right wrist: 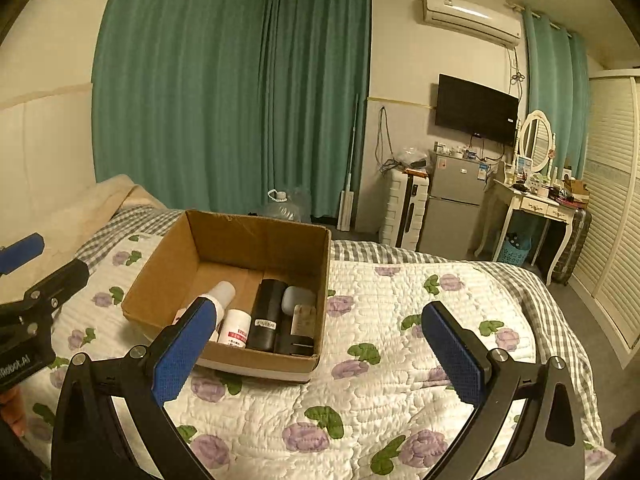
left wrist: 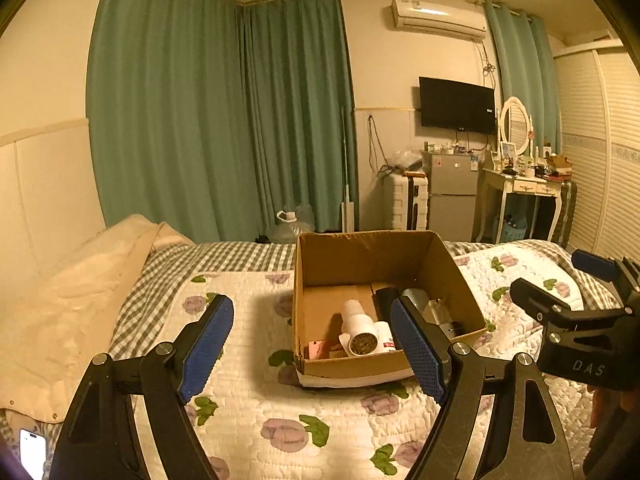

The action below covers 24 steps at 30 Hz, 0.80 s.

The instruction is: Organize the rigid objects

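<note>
An open cardboard box [left wrist: 308, 268] [right wrist: 168, 268] stands on the flowered quilt [left wrist: 248, 412] [right wrist: 380, 364]. It holds white bottles [left wrist: 358, 326] [right wrist: 236, 326], a black cylinder [left wrist: 386, 298] [right wrist: 268, 316], a grey case [right wrist: 298, 298] and a dark box [right wrist: 298, 336]. My left gripper [left wrist: 312, 344] is open and empty, in front of the box. My right gripper [right wrist: 320, 344] is open and empty, by the box's near right corner. The right gripper [left wrist: 560, 280] also shows at the right edge of the left wrist view, and the left gripper [right wrist: 40, 264] at the left edge of the right wrist view.
A beige pillow [left wrist: 72, 320] lies at the bed's left. A phone [left wrist: 32, 456] lies at the lower left. Beyond the bed stand green curtains [right wrist: 224, 88], a small fridge [right wrist: 452, 208], a dressing table [right wrist: 532, 204] and a wardrobe [right wrist: 612, 208].
</note>
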Tool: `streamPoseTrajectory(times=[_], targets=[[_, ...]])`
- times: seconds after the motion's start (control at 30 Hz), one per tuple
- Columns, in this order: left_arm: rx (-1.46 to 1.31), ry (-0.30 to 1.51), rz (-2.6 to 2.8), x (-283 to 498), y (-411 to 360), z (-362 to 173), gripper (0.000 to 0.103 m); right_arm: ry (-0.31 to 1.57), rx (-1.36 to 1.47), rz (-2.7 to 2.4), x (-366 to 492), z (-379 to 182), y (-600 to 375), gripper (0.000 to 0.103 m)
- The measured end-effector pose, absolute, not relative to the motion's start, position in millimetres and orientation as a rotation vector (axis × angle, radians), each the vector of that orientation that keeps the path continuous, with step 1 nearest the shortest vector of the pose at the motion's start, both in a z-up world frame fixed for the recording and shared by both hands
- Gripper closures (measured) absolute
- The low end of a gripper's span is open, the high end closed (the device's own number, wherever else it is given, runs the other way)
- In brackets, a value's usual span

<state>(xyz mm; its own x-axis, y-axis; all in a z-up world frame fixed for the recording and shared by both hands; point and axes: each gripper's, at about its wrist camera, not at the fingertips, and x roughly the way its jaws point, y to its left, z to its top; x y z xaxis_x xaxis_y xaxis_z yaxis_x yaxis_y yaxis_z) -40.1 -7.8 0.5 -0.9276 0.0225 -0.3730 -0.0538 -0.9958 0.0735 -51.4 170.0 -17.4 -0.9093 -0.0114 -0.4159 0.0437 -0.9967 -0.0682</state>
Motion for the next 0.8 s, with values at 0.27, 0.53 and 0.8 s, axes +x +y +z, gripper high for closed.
streamPoseTrajectory(times=[0.27,0.53,0.8], targets=[[-0.586,0.124,3.039,-37.7,-8.2,1.8,0.019,0.138,0.666,-3.032,-49.6,-19.4,165.7,0.000],[-0.596,0.120,3.042,-38.9,-9.1,1.0,0.019,0.146,0.678,-3.031,-51.0,-21.9,164.2,0.000],[-0.592,0.136,3.039,-39.7,-8.3,1.2,0.019,0.158,0.686,-3.024,-51.5,-23.5,162.1,0.000]])
